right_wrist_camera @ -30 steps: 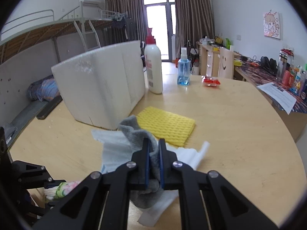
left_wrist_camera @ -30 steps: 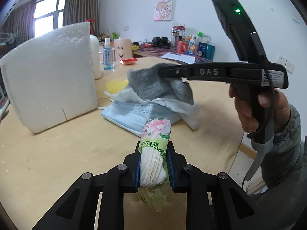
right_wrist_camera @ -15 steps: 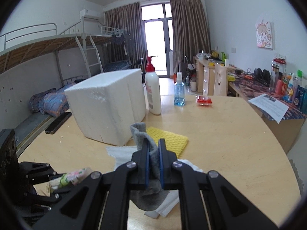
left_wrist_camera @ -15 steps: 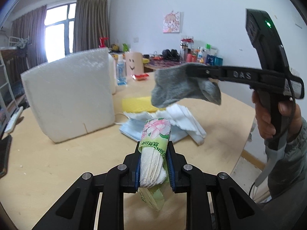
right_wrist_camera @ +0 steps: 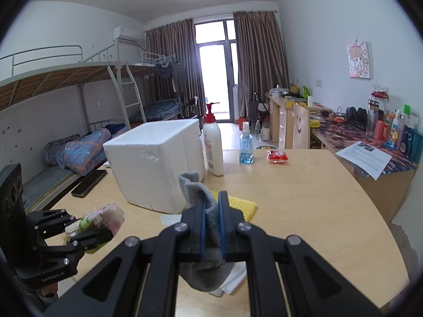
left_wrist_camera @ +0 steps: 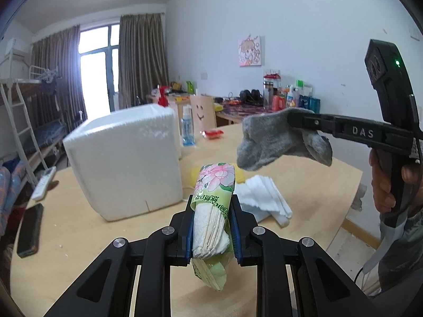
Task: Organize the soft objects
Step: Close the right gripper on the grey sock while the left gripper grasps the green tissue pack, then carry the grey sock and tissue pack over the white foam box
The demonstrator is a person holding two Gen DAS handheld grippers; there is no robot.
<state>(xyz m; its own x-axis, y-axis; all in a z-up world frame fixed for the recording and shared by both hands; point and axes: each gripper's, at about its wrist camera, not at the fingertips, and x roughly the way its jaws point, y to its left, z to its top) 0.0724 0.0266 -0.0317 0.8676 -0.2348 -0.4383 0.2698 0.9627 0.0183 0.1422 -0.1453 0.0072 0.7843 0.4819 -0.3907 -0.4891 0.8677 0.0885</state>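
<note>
Wood surface (right_wrist_camera: 304,198) in dorm room, bunk bed (right_wrist_camera: 79,105) behind, foam box (right_wrist_camera: 156,161) on it. Left gripper (left_wrist_camera: 212,227) fingers pinch tissue pack (left_wrist_camera: 214,198), long axis pointing away. Right gripper (right_wrist_camera: 211,219) fingers clamp grey sock (left_wrist_camera: 275,142), drooping, both above surface.

I'm getting soft daylight streaming in from the far window (right_wrist_camera: 215,71), which is blowing out to white glare. The fisheye is bending the walls and blackening the corners. The surface (right_wrist_camera: 304,198) is showing only faint shadows; focus is holding sharp throughout.
</note>
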